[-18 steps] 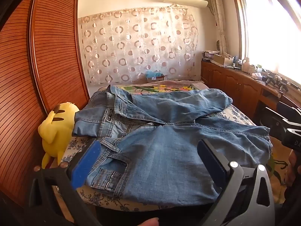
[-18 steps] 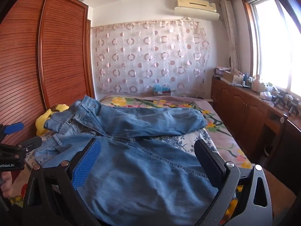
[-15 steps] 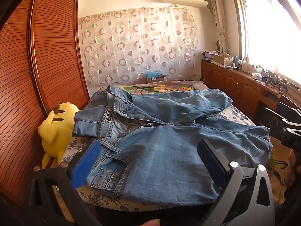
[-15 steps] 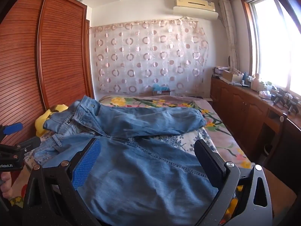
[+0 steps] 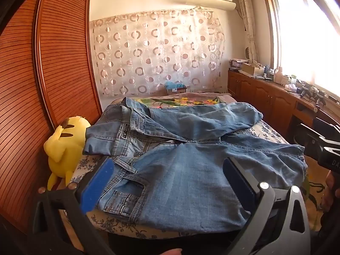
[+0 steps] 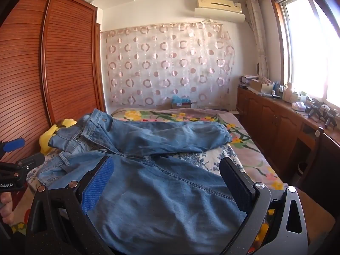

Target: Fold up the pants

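Pants [image 5: 187, 170] spread on bed [image 5: 269, 129] (unfolded); both grippers wide, empty

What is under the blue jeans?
The jeans lie on a bed with a flowery sheet that peeks out around them. What the sheet looks like right beneath the jeans is covered.

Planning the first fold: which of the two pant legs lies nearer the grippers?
The leg spread across the bed's near edge, directly under both open grippers. The other leg angles away behind it, its cuff pointing toward the window-side cabinets.
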Action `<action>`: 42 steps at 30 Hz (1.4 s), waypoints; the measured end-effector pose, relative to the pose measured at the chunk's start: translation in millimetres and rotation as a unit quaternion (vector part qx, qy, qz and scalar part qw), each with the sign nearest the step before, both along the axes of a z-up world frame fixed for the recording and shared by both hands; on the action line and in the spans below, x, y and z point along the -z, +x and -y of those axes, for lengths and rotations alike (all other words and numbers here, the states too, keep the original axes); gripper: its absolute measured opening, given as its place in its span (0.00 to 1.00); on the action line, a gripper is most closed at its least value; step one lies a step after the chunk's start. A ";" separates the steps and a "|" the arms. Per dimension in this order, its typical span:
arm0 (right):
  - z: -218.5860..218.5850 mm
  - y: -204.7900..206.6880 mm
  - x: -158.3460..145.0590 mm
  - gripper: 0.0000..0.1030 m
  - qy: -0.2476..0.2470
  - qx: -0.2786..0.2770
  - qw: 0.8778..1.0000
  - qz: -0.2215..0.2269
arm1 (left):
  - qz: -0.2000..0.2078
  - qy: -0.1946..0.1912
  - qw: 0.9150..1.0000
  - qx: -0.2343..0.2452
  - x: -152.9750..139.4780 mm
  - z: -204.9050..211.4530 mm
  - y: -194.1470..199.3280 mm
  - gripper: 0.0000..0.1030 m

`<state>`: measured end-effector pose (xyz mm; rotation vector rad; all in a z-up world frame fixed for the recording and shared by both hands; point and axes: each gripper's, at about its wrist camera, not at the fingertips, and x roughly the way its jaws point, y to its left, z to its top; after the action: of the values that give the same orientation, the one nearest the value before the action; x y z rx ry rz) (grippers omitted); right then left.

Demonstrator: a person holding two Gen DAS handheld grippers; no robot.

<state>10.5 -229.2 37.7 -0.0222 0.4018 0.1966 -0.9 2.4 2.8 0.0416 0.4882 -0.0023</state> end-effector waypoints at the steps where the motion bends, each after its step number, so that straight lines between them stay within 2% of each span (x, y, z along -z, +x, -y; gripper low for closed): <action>1: 0.1 -0.2 0.0 0.98 0.000 0.001 1.000 0.000 | 0.000 0.000 1.000 0.000 -0.3 -0.1 0.1 1.00; 42: 0.0 -4.6 0.3 0.98 0.000 0.000 1.000 0.004 | 0.003 -0.004 1.000 0.000 -7.0 0.6 -2.5 1.00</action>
<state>5.9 -229.2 37.4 -0.0230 0.3933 0.1963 -3.3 1.9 9.9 0.0331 0.4830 -0.0041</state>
